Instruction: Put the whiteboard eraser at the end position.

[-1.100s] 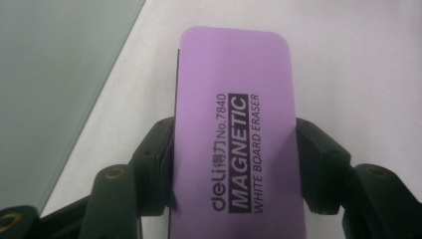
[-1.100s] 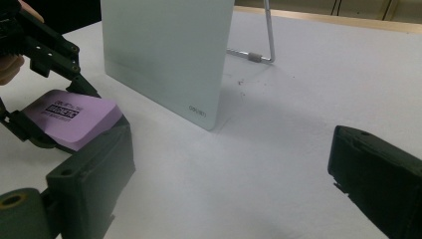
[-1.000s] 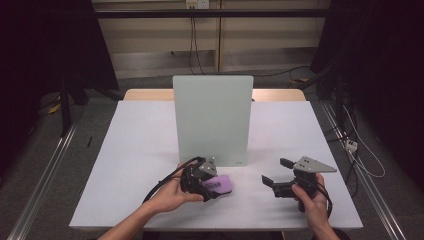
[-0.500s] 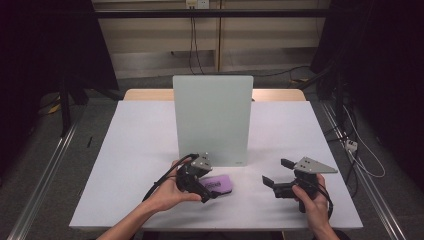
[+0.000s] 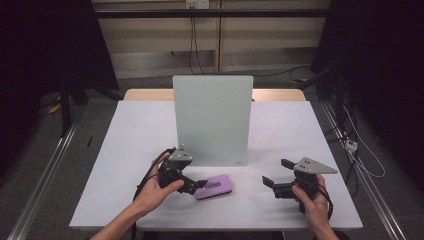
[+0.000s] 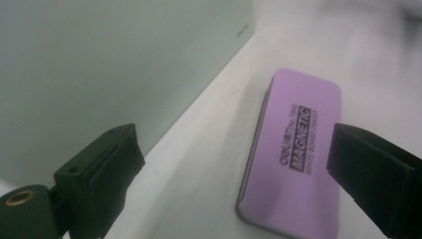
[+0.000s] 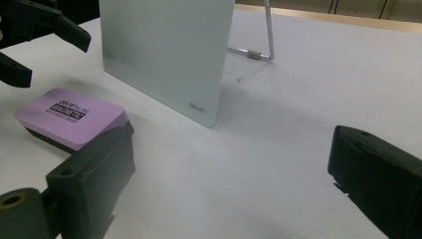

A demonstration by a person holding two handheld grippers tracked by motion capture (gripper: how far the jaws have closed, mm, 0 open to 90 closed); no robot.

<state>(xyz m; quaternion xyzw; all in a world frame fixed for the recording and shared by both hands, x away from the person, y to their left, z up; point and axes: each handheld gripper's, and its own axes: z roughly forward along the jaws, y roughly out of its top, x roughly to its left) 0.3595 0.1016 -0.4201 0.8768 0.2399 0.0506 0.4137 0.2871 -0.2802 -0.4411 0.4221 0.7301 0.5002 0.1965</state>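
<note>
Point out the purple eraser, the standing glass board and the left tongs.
Purple rectangular magnetic whiteboard eraser (image 5: pixel 214 186), high view, top face.
Pale green upright glass board (image 5: pixel 212 117), high view, front face.
Left tongs (image 5: pixel 198 184), high view, between the tips.

A board (image 5: pixel 212 120) stands upright at the middle of the table (image 5: pixel 125 130). An eraser (image 5: pixel 214 186) lies flat on the table just in front of it. The left gripper (image 5: pixel 199 185) is just left of the eraser; the right gripper (image 5: pixel 276 176) is well to its right.
</note>
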